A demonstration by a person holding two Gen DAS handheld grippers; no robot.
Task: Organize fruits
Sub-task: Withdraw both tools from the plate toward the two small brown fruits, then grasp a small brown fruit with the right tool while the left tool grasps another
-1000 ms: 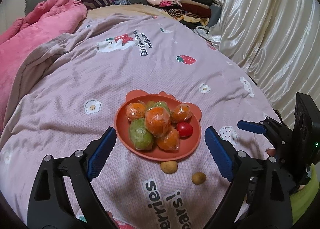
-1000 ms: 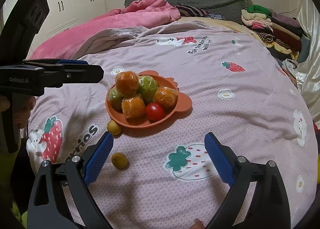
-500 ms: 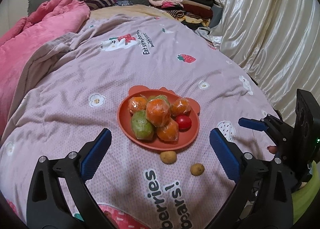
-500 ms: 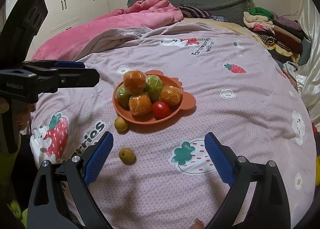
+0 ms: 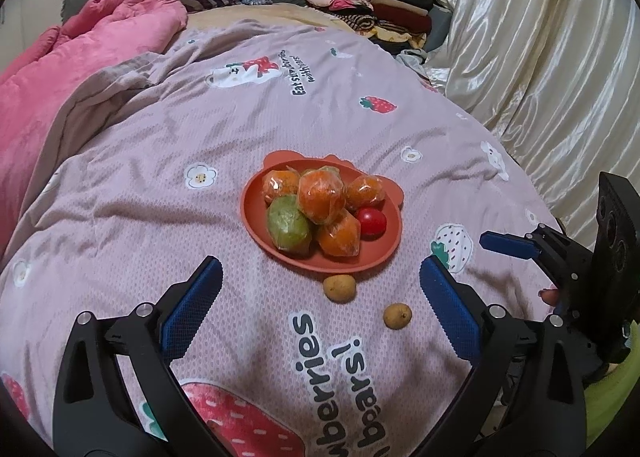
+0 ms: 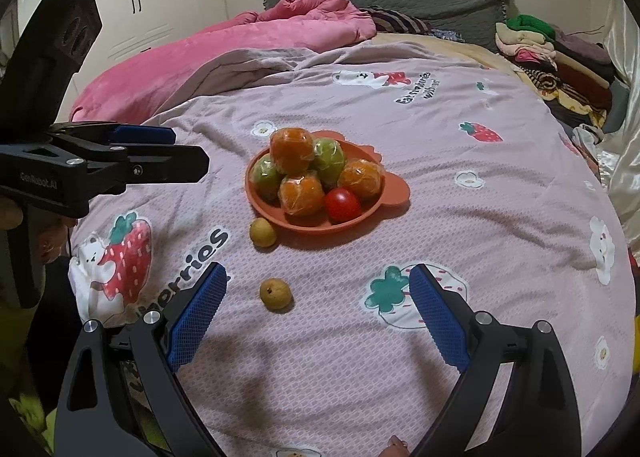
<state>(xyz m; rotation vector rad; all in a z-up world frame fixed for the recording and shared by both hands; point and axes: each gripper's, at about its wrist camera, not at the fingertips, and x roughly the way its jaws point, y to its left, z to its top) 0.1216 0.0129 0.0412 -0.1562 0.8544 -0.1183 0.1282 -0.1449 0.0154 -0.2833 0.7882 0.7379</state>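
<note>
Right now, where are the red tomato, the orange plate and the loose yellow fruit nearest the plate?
red tomato [image 6: 342,204], right wrist view, centre of its skin.
orange plate [image 6: 394,190], right wrist view, bare right rim.
loose yellow fruit [image 5: 339,288], left wrist view, middle of its body.

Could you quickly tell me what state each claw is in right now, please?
Left claw: open, holding nothing, above the bedspread.
Right claw: open, holding nothing.
</note>
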